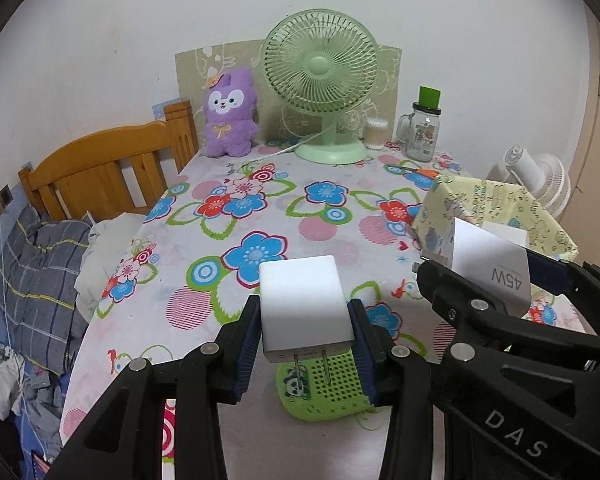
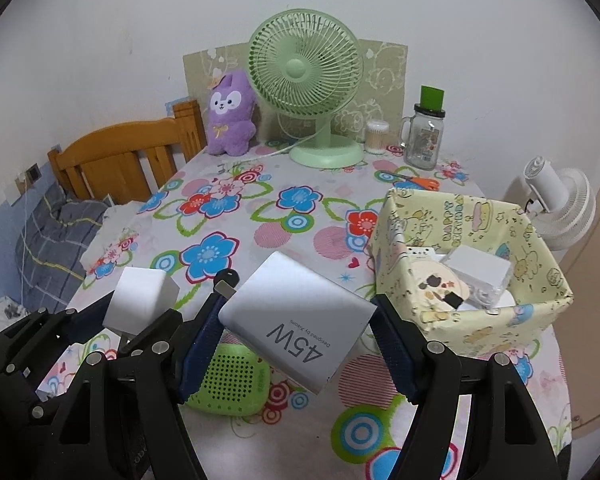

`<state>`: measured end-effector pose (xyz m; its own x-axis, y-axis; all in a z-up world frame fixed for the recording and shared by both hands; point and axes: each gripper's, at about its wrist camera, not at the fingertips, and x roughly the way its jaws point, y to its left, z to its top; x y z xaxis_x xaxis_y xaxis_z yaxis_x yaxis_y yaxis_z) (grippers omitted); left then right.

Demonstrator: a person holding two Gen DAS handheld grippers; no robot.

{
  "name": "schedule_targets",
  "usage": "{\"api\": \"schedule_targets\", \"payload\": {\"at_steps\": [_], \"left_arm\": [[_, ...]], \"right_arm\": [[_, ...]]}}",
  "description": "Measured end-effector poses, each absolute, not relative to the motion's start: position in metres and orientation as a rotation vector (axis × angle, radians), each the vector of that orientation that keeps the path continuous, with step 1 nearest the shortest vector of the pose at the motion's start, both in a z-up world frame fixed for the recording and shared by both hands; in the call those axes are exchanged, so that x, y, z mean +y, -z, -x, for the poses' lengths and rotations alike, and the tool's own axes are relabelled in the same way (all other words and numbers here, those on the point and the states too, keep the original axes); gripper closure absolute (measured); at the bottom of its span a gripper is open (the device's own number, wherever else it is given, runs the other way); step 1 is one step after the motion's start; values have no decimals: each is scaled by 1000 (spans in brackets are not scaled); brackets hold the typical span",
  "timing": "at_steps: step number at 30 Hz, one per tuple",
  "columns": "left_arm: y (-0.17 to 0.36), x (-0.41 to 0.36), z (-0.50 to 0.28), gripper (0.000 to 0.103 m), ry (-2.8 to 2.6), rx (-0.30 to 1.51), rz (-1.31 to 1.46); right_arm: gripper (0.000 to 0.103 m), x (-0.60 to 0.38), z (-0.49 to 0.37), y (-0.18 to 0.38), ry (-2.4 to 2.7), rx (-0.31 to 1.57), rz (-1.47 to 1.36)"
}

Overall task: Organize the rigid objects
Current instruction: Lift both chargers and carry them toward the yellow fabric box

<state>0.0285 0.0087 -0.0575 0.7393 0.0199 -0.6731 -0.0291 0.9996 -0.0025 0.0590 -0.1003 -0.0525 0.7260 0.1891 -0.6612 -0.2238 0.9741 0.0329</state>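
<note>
My left gripper point(image 1: 305, 322) is shut on a small white charger point(image 1: 302, 304) with two prongs pointing back, held above the floral table; it also shows in the right wrist view point(image 2: 142, 300). My right gripper point(image 2: 298, 326) is shut on a larger white 45W charger point(image 2: 296, 326), also seen in the left wrist view point(image 1: 490, 268), held left of a yellow patterned box point(image 2: 496, 320). The box holds several white items. A green perforated pad point(image 2: 230, 380) lies on the table under both grippers.
A green desk fan point(image 2: 306, 80), a purple plush toy point(image 2: 230, 120), a glass jar with green lid point(image 2: 424, 136), a cotton swab tub point(image 2: 377, 132) and orange scissors point(image 2: 420, 181) stand at the back. A wooden bed frame point(image 1: 100, 172) is at left, a white fan point(image 2: 560, 208) at right.
</note>
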Motion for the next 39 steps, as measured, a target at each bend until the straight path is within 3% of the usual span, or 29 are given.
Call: {"api": "schedule_targets", "payload": {"at_steps": [39], "left_arm": [[13, -96, -32, 60, 104, 681, -56]], "right_arm": [[28, -207, -47, 8, -131, 661, -12]]}}
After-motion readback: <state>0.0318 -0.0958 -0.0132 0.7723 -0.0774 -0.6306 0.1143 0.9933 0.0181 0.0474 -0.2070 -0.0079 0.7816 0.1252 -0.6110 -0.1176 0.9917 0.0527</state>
